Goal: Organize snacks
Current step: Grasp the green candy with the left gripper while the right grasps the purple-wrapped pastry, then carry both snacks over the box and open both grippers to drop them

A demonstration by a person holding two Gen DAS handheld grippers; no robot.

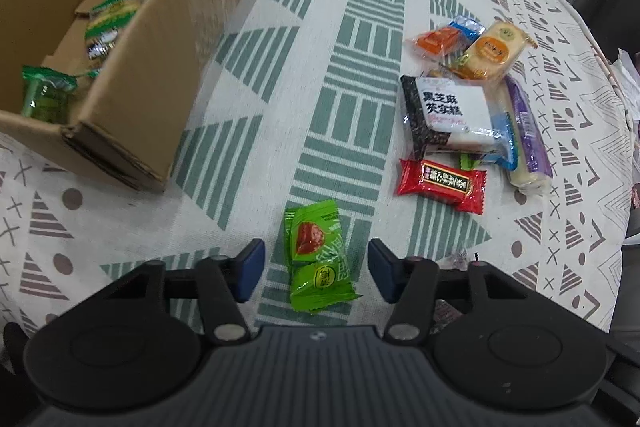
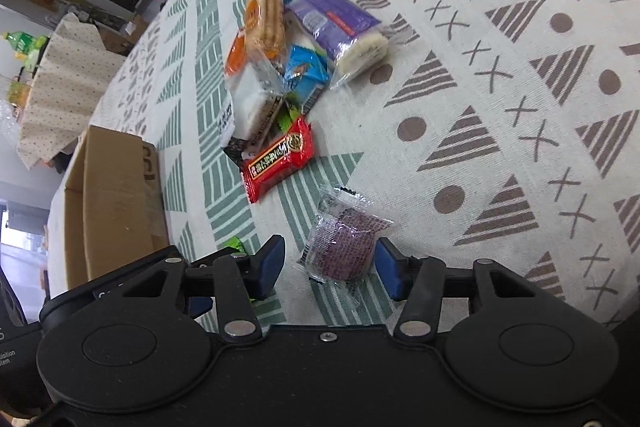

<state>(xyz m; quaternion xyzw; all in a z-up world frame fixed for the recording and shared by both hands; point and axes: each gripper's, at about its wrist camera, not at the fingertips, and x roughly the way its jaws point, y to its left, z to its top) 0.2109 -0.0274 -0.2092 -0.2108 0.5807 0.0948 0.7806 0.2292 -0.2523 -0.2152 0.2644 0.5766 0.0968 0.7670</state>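
**Two grippers straddle snacks on the patterned cloth**

The left gripper (image 1: pixel 316 273) hangs over a green candy packet (image 1: pixel 316 259) lying flat on the tablecloth (image 1: pixel 360 27). Its blue fingers (image 1: pixel 250 273) stand on either side of the packet with cloth showing in the gaps, so they are open and grip nothing.

The right gripper (image 2: pixel 330 263) has a clear packet with a purple snack (image 2: pixel 344 247) between its fingers. The right finger (image 2: pixel 390 273) sits against the wrapper's edge; the left one stands clear. Whether the wrapper is pinched I cannot tell; it looks loose.

The cardboard box (image 1: pixel 160 75) stands at the upper left, cut off by the frame, its near wall hiding part of the green packets inside (image 1: pixel 108 19). The pile of remaining snacks (image 1: pixel 472 103) lies well apart from it, overlapping so that lower ones are mostly covered. A red bar (image 1: pixel 440 185) lies at the pile's near edge. Print on the wrappers is largely unreadable.
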